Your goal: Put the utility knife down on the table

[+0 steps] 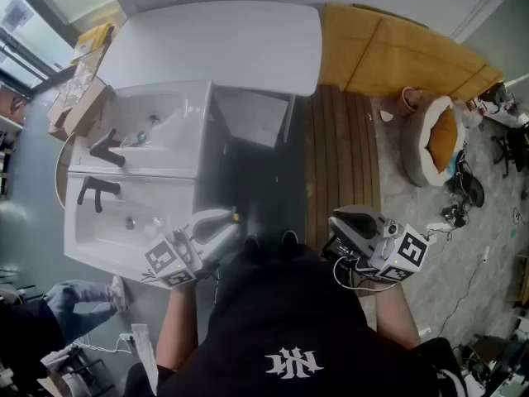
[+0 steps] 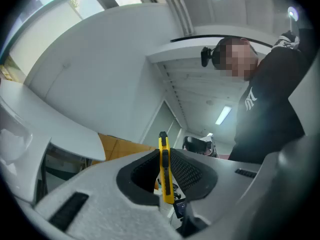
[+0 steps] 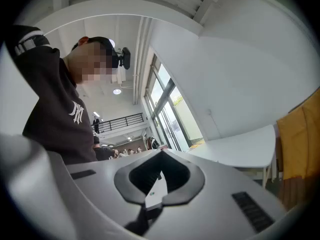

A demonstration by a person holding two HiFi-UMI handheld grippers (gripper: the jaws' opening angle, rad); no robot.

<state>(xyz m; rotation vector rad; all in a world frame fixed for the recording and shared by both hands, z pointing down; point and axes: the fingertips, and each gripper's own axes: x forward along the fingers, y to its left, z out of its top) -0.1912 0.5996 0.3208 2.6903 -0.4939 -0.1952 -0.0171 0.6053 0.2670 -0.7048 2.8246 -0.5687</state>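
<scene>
A yellow utility knife [image 2: 164, 171] stands clamped between the jaws of my left gripper [image 2: 162, 151], its tip poking out past them. In the head view only the knife's yellow tip [image 1: 235, 216] shows ahead of the left gripper [image 1: 223, 223], which is held near my waist beside the white basins. My right gripper [image 1: 347, 220] is at my right side over the wooden floor strip. In the right gripper view the right gripper [image 3: 161, 154] is shut on a thin pale blade-like strip [image 3: 156, 189]. The white table [image 1: 215, 44] lies further ahead.
Two white basins [image 1: 132, 172] with black taps [image 1: 97, 190] stand at the left. Cardboard boxes [image 1: 78, 89] sit at the far left. A yellow mat [image 1: 397, 56] and a round pet bed [image 1: 434, 139] lie at the right. Another person's leg [image 1: 78, 296] is at lower left.
</scene>
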